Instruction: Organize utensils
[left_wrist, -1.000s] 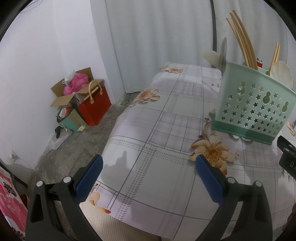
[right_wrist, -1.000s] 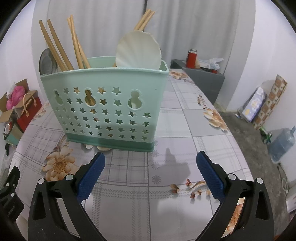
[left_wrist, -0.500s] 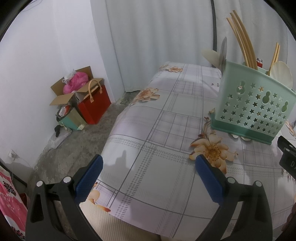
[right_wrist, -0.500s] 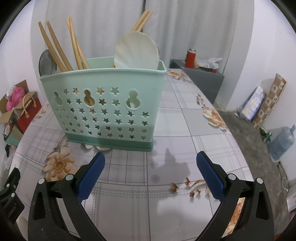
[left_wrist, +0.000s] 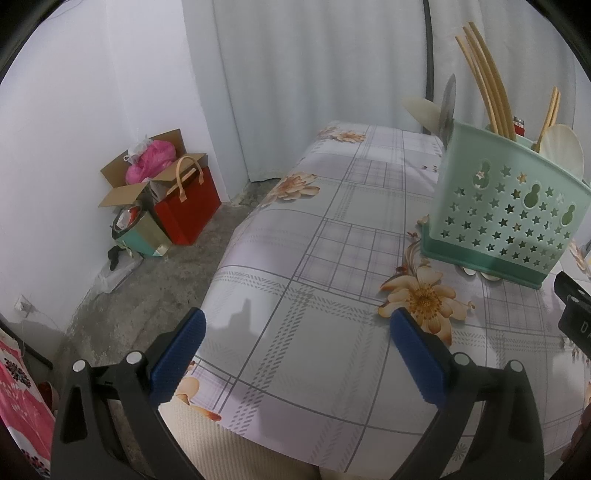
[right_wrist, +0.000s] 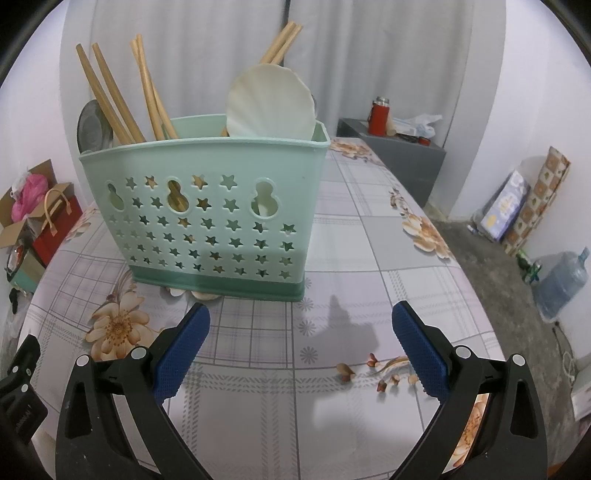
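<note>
Left wrist view: left gripper (left_wrist: 297, 332) spread wide, holding nothing, low over the near left edge of the table (left_wrist: 295, 369). Utensil holder (left_wrist: 502, 218) lies ahead and to the right, toward the table's right side, well apart from this claw. Chopsticks (left_wrist: 487, 81) stand up out of it, long axis near vertical, leaning slightly. Pale spoon (left_wrist: 563, 147) at its right end, metal spoon (left_wrist: 447, 107) at its left. Edge of the other gripper's body shows at right. Floor left of the table: cardboard box (left_wrist: 147, 173), red bag (left_wrist: 188, 206).

Right wrist view: right gripper (right_wrist: 301, 325) also spread, empty, just short of the holder (right_wrist: 207, 218), which sits straight ahead and slightly left, mid-table; its long side faces the claw. Right gripper is clearly the nearer one. Chopsticks (right_wrist: 107, 96) upright in the left and middle compartments, pale spoon (right_wrist: 271, 101) in the right one. No loose utensils visible on the floral cloth; task looks nearly or fully done. Room: grey cabinet (right_wrist: 395, 151) with red flask (right_wrist: 378, 116), water jug (right_wrist: 563, 284) on the floor right.
</note>
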